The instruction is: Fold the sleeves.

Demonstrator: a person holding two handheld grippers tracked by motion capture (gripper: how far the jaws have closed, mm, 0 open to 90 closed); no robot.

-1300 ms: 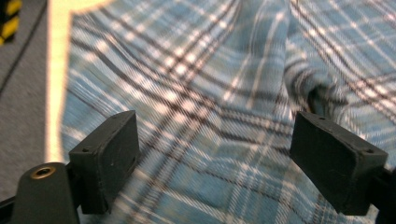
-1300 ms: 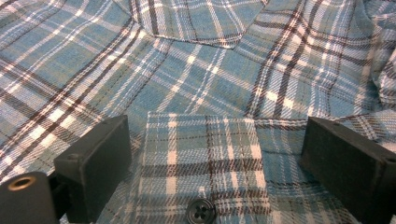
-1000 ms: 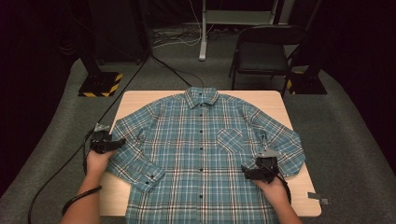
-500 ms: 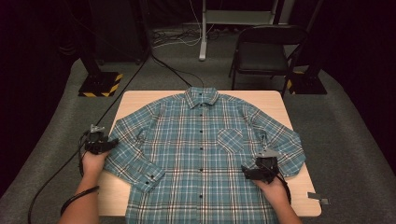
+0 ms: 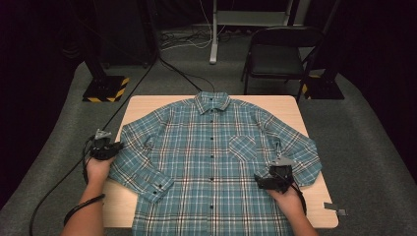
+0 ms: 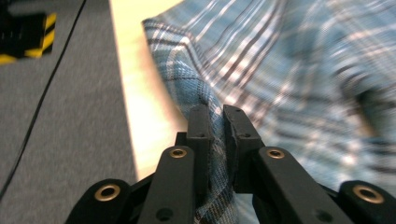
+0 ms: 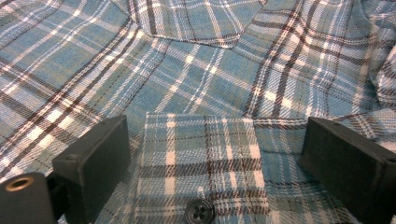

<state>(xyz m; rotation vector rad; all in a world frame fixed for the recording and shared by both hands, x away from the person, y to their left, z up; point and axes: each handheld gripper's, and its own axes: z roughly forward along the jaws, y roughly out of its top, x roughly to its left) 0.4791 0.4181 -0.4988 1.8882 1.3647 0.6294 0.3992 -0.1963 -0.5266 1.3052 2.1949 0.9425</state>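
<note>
The blue plaid shirt [image 5: 211, 162] lies flat, buttoned, on the counter [image 5: 147, 105]; the left gripper [image 6: 215, 126] has just pinched only a thin fold of sleeve edge at 9 o'clock, which could slip, while the right gripper [image 7: 212, 154] gapes wide over the cuff [image 7: 205, 163].

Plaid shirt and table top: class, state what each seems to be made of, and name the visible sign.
Plaid shirt: woven cloth, probably cotton or a blend, matte; the left gripper view shows a fine weave, and it creases softly between the left gripper.
Table top: pale wood or wood-look laminate, smooth with a slight sheen; which one cannot be told.
</note>
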